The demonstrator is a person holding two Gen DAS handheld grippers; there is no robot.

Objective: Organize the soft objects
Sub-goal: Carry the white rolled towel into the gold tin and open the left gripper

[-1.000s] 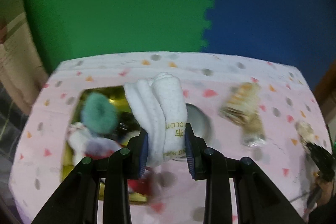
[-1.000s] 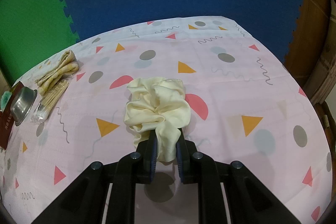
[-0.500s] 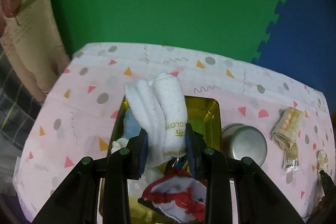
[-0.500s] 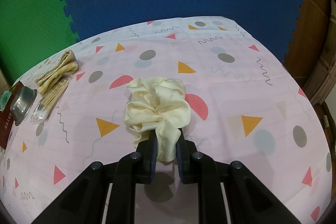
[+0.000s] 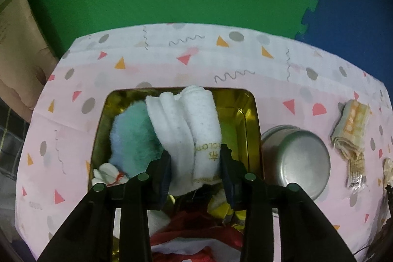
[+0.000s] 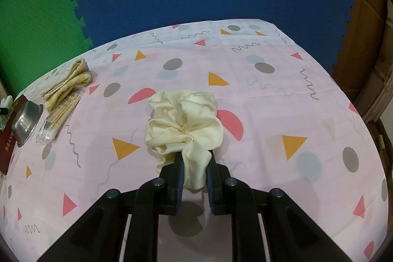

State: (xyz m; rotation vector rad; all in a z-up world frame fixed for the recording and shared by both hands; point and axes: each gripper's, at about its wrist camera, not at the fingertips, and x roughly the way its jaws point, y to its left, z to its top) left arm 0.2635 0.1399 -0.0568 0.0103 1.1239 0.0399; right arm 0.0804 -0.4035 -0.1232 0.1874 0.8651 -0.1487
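My left gripper [image 5: 195, 172] is shut on a rolled white towel [image 5: 189, 129] and holds it over a gold tin box [image 5: 250, 119]. The box holds a fluffy teal scrunchie [image 5: 132, 136], a white soft toy [image 5: 108, 173] and red-and-white cloth [image 5: 196, 235]. My right gripper [image 6: 194, 176] is shut on a cream satin scrunchie [image 6: 184, 124], which is at the pink patterned tablecloth [image 6: 270, 90]; I cannot tell whether it rests on it.
A steel bowl [image 5: 297, 158] stands right of the box and also shows in the right wrist view [image 6: 25, 119]. A folded yellow cloth [image 5: 351, 127] and a packet of sticks [image 6: 57, 119] lie beside it. Green and blue foam mats lie beyond the table.
My left gripper has carried the towel leftwards from beside the bowl to over the gold box and closer to it. The right gripper and cream scrunchie have not moved.
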